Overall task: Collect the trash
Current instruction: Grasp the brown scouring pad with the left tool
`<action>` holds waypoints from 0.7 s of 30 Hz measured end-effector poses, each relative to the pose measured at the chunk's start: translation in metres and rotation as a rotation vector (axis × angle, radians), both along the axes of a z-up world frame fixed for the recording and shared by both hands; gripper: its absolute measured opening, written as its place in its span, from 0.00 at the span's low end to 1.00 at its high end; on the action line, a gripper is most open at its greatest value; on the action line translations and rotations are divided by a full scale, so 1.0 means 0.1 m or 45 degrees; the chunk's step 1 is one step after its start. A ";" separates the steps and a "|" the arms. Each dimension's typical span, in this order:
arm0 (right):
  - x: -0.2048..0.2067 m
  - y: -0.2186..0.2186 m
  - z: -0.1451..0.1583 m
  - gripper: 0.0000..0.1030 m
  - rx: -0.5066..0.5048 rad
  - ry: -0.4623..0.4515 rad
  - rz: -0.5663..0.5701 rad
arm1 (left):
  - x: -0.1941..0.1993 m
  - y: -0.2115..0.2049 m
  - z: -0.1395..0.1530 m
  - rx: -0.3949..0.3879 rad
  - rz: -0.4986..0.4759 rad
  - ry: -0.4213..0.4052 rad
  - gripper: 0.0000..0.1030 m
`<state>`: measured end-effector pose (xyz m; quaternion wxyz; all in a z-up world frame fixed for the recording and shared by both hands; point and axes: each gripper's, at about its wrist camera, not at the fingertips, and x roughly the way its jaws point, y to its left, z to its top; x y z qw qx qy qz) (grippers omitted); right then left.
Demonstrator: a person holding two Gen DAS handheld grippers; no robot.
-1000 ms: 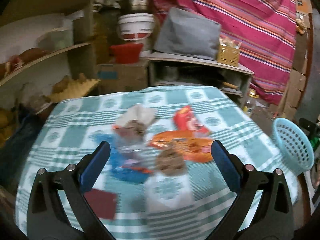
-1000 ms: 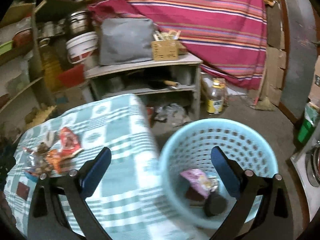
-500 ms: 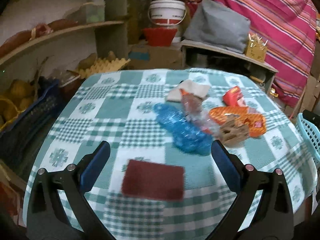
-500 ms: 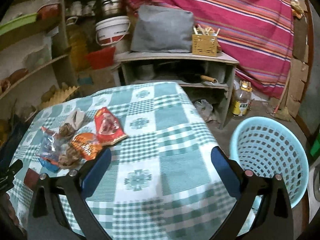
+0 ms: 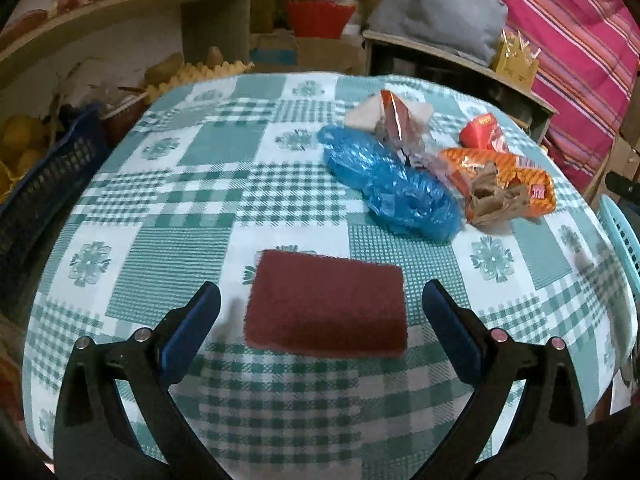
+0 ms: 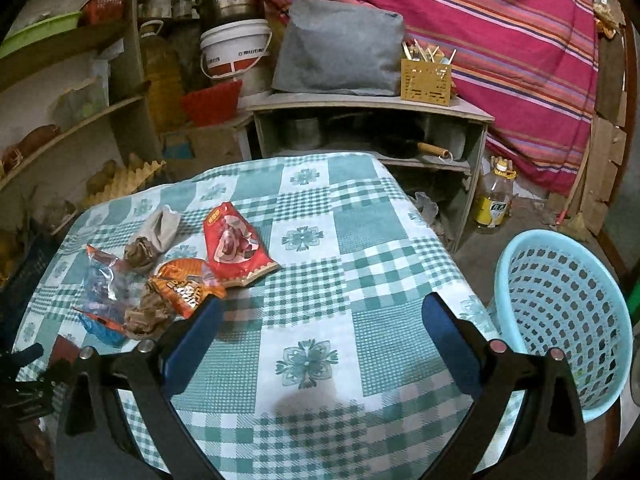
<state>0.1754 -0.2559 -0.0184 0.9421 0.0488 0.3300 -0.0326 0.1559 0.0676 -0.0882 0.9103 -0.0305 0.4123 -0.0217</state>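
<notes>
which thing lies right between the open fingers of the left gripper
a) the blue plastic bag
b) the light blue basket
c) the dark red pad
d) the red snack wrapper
c: in the left wrist view the left gripper is open with the dark red pad flat on the checked tablecloth between its fingers, while the blue plastic bag and the red snack wrapper lie farther off.

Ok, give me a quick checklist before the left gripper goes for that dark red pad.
1. Left gripper open: ok.
2. Dark red pad lined up between its fingers: ok.
3. Pad lying apart from the blue plastic bag: ok.
4. Fingers touching the tablecloth: cannot tell.
5. Right gripper open and holding nothing: ok.
6. Blue basket standing beside the table: ok.
</notes>
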 end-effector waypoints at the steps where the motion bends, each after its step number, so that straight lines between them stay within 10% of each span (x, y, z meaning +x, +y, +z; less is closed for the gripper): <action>1: 0.01 0.01 0.00 0.95 0.002 0.002 0.003 | 0.02 -0.01 -0.02 0.001 -0.007 0.013 0.95; 21: 0.13 0.60 -0.11 0.95 -0.083 0.036 0.161 | 0.17 0.00 0.12 -0.013 -0.027 0.012 0.81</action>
